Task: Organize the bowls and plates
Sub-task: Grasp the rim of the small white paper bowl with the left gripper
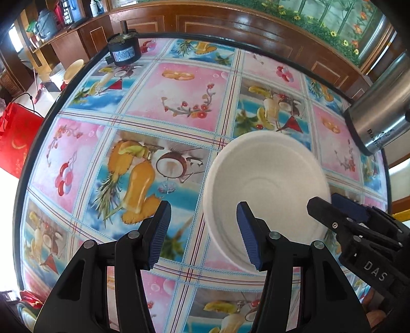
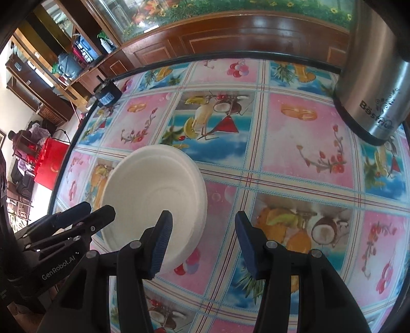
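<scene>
A white bowl [image 1: 269,179] sits on the table's fruit-patterned cloth [image 1: 174,97]. My left gripper [image 1: 203,230] hangs over the bowl's left rim, one blue pad outside it and the other over the bowl's inside, with a wide gap and no pad pressing. In the right wrist view the same bowl [image 2: 153,189] lies lower left. My right gripper [image 2: 203,238] straddles its right rim the same way, open. Each gripper shows in the other's view: the right gripper [image 1: 328,202] at the bowl's right edge, the left gripper [image 2: 96,210] at its left edge.
A tall steel pot [image 2: 371,76] stands at the table's far right. A small black cylindrical device [image 1: 123,51] sits at the far left edge. The round table has a black rim [image 1: 33,158]. Beyond it are a red bag [image 1: 18,138] on the floor and wooden cabinets [image 1: 230,23].
</scene>
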Motion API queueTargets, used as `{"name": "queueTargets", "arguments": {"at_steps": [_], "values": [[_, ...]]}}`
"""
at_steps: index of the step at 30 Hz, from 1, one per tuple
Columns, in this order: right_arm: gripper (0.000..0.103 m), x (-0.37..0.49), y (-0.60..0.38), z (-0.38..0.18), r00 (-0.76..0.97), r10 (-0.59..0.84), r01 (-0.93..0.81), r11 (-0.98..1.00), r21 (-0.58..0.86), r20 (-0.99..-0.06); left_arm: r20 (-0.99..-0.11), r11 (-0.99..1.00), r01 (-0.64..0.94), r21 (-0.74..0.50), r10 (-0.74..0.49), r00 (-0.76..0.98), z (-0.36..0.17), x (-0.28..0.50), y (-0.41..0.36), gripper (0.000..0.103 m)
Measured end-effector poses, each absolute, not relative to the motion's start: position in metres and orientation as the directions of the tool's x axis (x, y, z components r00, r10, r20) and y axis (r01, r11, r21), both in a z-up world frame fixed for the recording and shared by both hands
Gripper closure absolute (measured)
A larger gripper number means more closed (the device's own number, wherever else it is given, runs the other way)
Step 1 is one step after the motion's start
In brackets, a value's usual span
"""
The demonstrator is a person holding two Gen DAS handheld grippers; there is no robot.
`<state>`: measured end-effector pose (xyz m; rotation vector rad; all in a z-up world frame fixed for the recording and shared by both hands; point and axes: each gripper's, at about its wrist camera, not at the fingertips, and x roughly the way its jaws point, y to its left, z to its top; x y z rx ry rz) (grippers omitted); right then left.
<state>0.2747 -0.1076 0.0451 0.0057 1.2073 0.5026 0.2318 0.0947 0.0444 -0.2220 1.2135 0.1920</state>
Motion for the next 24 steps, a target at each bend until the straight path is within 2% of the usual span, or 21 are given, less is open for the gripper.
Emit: {"name": "queueTargets", "arguments": {"at_steps": [2,4,6,7,10,12,24], "values": [[0.057,0.277,-0.106,0.043,0.247,0.381,-0.380,0.884,0.273,-0.891,-0.945,0.964,-0.261,-0.047,0.042,0.325,0.039,0.234,0.093,0.049],[0.081,0.279,-0.104,0.040,0.240,0.375,-0.392,0.881,0.264,-0.895,-0.945,0.966,-0.256,-0.044,0.043,0.323,0.035,0.235,0.093,0.049],[0.092,0.279,-0.102,0.036,0.232,0.367,-0.403,0.879,0.255,-0.901,-0.946,0.968,-0.248,-0.044,0.040,0.322,0.032,0.234,0.091,0.054],[0.092,0.280,-0.103,0.035,0.229,0.365,-0.404,0.879,0.253,-0.902,-0.947,0.969,-0.243,-0.046,0.035,0.319,0.030,0.235,0.091,0.064],[0.093,0.278,-0.107,0.035,0.225,0.379,-0.405,0.874,0.268,-0.898,-0.952,0.973,-0.224,-0.060,0.011,0.305,0.026,0.235,0.086,0.075],[0.093,0.274,-0.109,0.036,0.223,0.383,-0.411,0.871,0.270,-0.896,-0.952,0.975,-0.215,-0.057,0.011,0.305,0.026,0.232,0.082,0.078],[0.093,0.238,-0.117,0.035,0.180,0.404,-0.411,0.859,0.304,-0.897,-0.950,0.978,-0.183,-0.099,-0.038,0.311,0.032,0.190,0.072,0.078]]}}
